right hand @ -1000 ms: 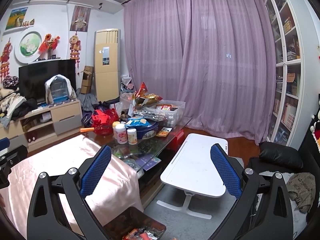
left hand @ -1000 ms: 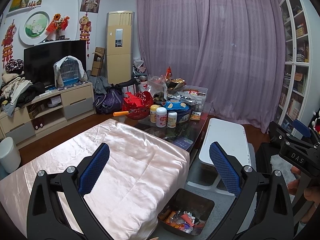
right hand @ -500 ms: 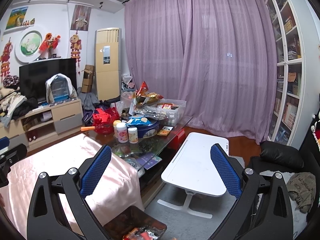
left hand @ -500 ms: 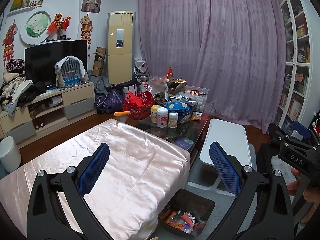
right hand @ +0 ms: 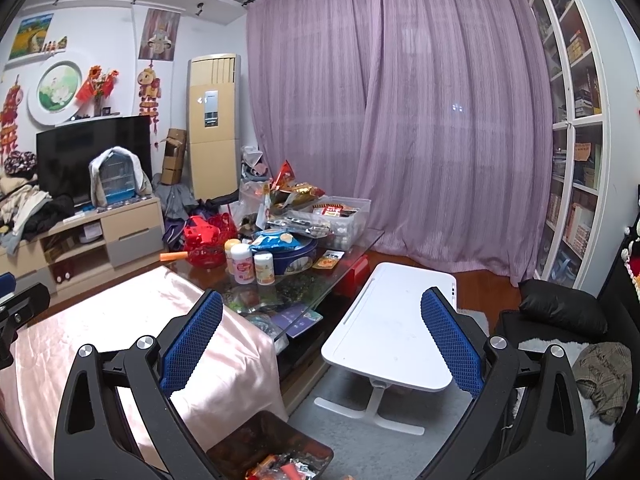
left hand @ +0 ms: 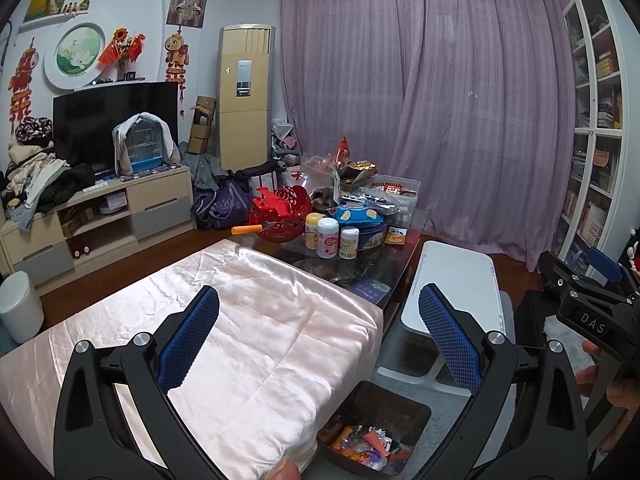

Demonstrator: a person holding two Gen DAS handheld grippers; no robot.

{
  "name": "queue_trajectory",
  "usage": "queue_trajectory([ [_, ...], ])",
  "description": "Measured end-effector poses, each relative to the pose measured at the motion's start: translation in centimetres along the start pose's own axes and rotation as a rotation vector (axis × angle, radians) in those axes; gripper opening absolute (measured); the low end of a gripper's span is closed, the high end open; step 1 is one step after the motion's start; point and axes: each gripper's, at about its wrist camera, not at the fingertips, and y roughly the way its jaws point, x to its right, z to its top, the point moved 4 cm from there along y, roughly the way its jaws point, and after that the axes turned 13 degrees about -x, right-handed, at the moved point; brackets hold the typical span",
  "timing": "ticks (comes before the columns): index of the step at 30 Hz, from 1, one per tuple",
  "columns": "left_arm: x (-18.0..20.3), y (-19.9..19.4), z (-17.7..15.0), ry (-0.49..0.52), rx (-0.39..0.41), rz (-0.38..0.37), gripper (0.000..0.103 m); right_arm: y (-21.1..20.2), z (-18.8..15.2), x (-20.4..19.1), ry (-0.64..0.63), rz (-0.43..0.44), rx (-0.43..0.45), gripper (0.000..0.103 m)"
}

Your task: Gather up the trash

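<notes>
Over the pink satin cloth (left hand: pixel 224 320), left wrist view: left gripper (left hand: pixel 320 336) hangs with jaws spread wide, nothing between the blue pads. Dark trash bin (left hand: pixel 404 404) stands on the grey floor just beside the cloth's hanging corner; crumpled wrappers (left hand: pixel 364 440) lie inside. White low table (left hand: pixel 456 280) sits beyond the bin, beside the cluttered glass coffee table (left hand: pixel 360 264). Right gripper's body shows at the right edge.

Right wrist view: right gripper (right hand: pixel 322 336) also released, jaws wide, empty. It points toward the white low table (right hand: pixel 396 328). Bin (right hand: pixel 264 432) with wrappers (right hand: pixel 280 470) sits low in frame, touching the cloth's edge (right hand: pixel 224 360). Black cushion (right hand: pixel 560 308) lies to the right.
</notes>
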Motion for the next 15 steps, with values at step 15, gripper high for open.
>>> queue_trajectory([
  [15, 0.75, 0.22, -0.10, -0.018, -0.009, -0.061, 0.095, 0.82, 0.16, 0.41, 0.013, 0.011, -0.017, 0.100],
])
